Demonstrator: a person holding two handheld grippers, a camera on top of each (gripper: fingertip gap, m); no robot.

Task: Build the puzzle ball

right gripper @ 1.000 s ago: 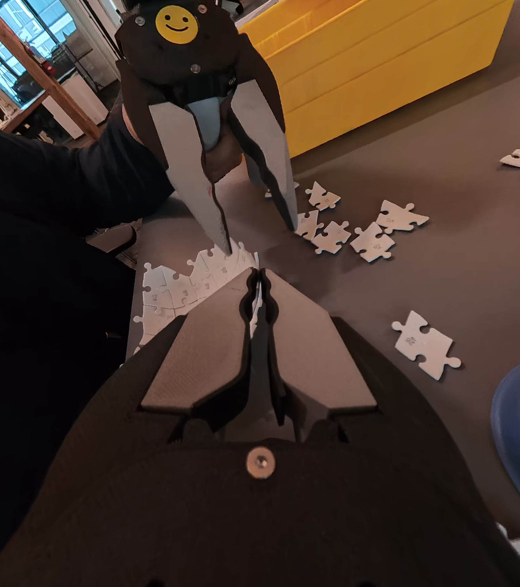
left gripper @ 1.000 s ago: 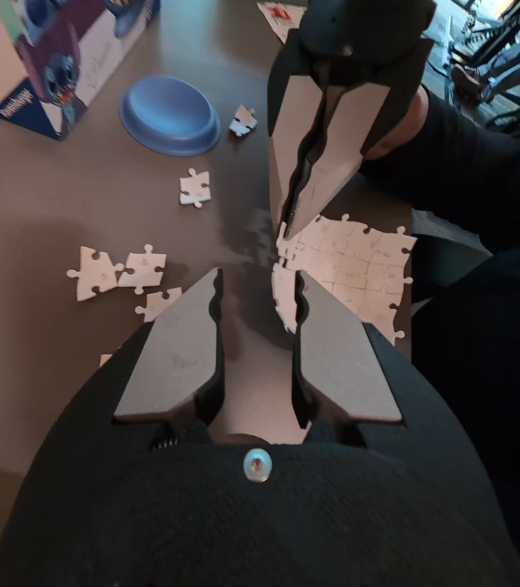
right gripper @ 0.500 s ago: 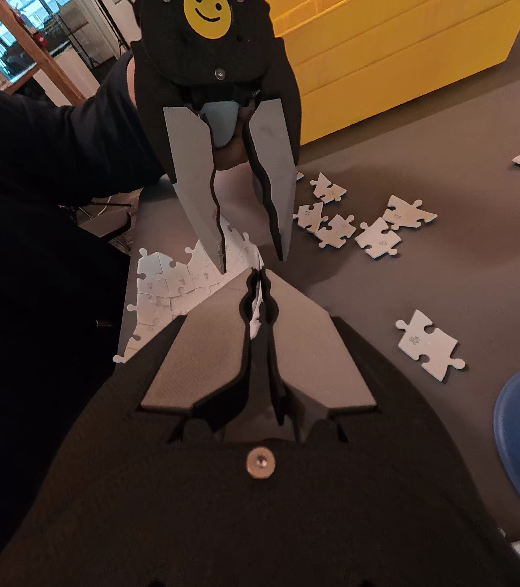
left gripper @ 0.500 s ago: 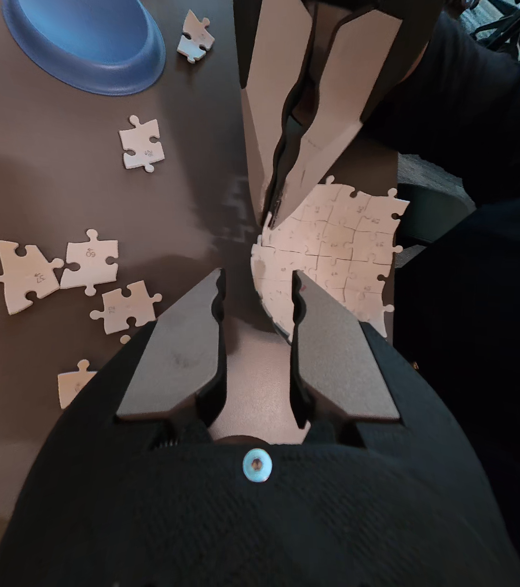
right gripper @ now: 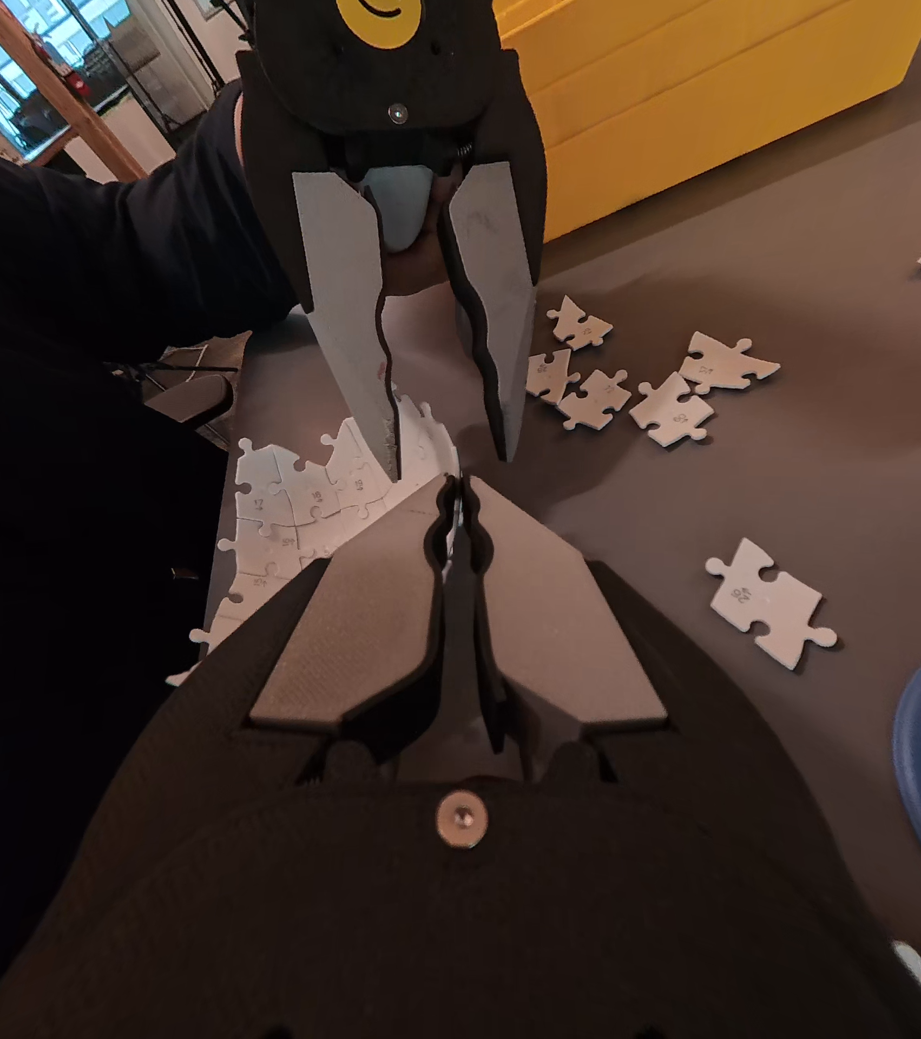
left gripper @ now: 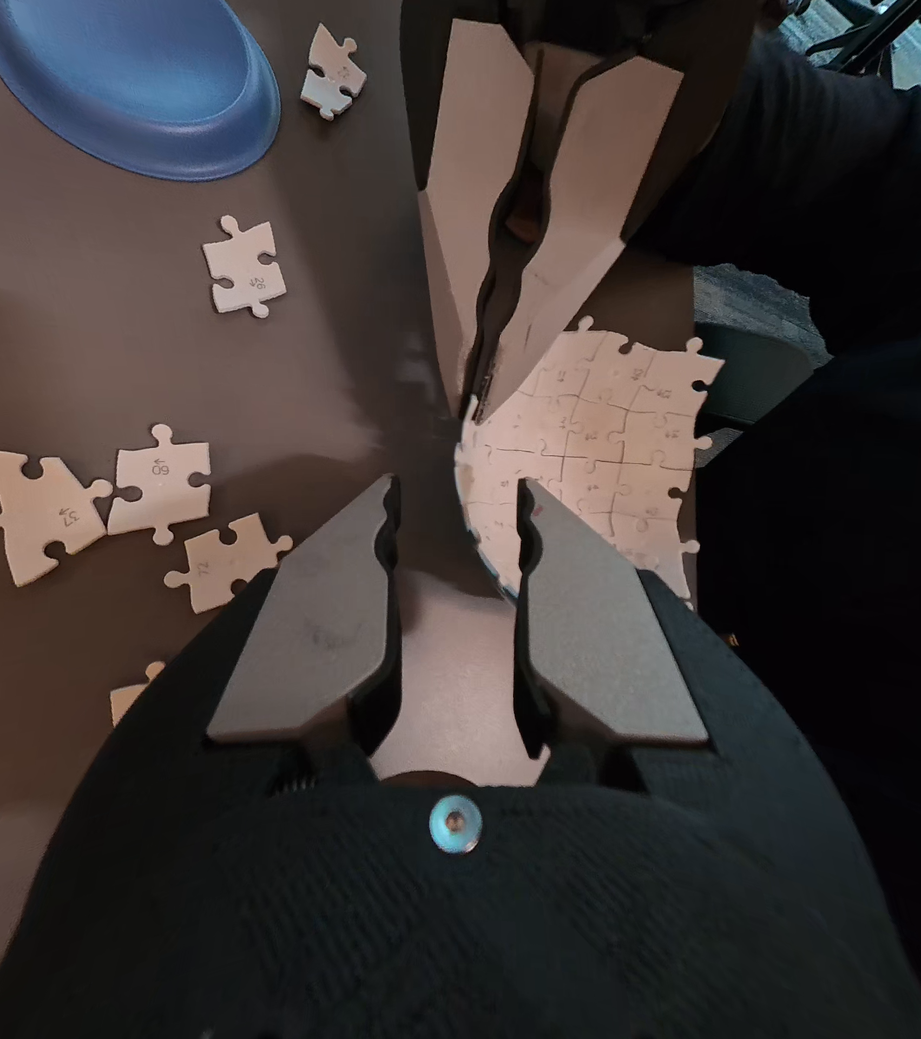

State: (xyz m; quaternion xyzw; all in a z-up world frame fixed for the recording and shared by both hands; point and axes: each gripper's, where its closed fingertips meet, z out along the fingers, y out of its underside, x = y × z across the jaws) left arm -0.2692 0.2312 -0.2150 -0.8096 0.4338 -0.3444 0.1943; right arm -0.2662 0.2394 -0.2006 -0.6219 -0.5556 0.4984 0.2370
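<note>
A curved, joined section of white puzzle pieces (left gripper: 604, 444) stands on the dark table (left gripper: 81, 348) at its edge. My right gripper (right gripper: 459, 482) is shut on the section's rim and shows from above in the left wrist view (left gripper: 475, 410). My left gripper (left gripper: 458, 483) is open, and the section's rim runs between its fingers, close to the right one. In the right wrist view the left gripper (right gripper: 450, 464) points down over the section (right gripper: 289, 500), one finger inside the curve and one outside.
Several loose white pieces (left gripper: 160, 478) lie left of the section, with one farther off (left gripper: 247, 275). A blue dome-shaped stand (left gripper: 132, 84) sits at the far left. A yellow bin (right gripper: 700, 84) stands behind. A person's dark sleeves flank the section. My left and right fingertips are right by each other.
My left gripper has come forward and down, and its open fingers now straddle the section's rim. My right gripper has kept its hold on the rim.
</note>
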